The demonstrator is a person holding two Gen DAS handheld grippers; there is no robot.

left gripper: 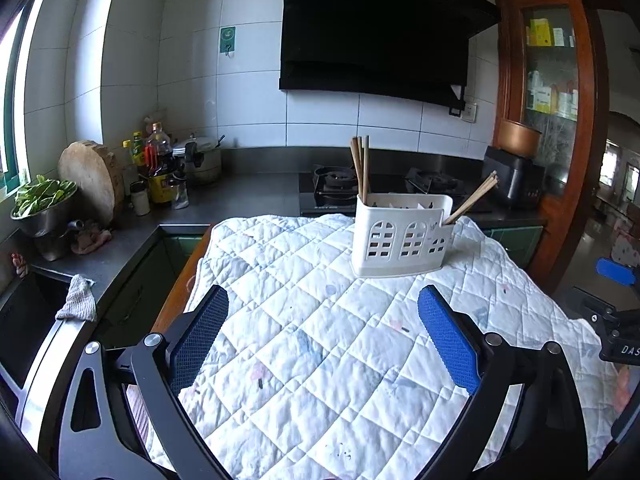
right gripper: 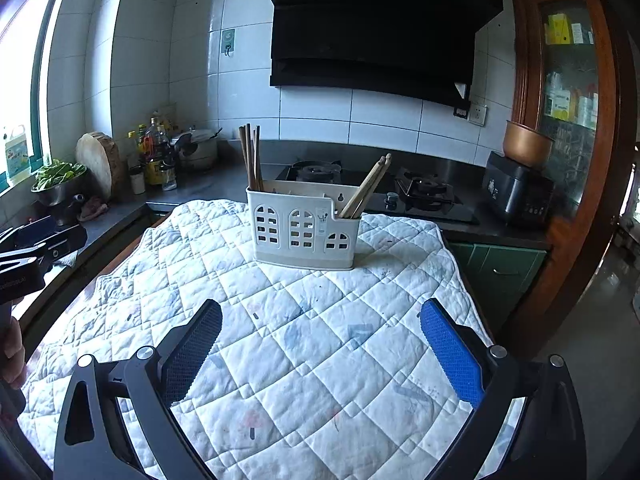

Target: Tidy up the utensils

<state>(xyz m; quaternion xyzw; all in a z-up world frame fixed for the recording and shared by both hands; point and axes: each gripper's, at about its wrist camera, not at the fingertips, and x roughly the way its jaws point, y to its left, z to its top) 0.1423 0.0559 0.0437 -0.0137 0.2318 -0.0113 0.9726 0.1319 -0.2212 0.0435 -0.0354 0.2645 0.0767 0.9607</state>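
Where tiled walls meet, quilt (white) covers table.

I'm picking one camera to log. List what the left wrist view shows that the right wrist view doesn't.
Left wrist only: the grey rag over the sink edge, and the right gripper at the frame's right edge.
Right wrist only: a hand low on the left.
Both: white utensil holder with two chopstick bundles on the quilt, and open, empty jaws.

The lower ends of the chopsticks are hidden inside the holder; the worktop is almost wholly covered by the quilt.
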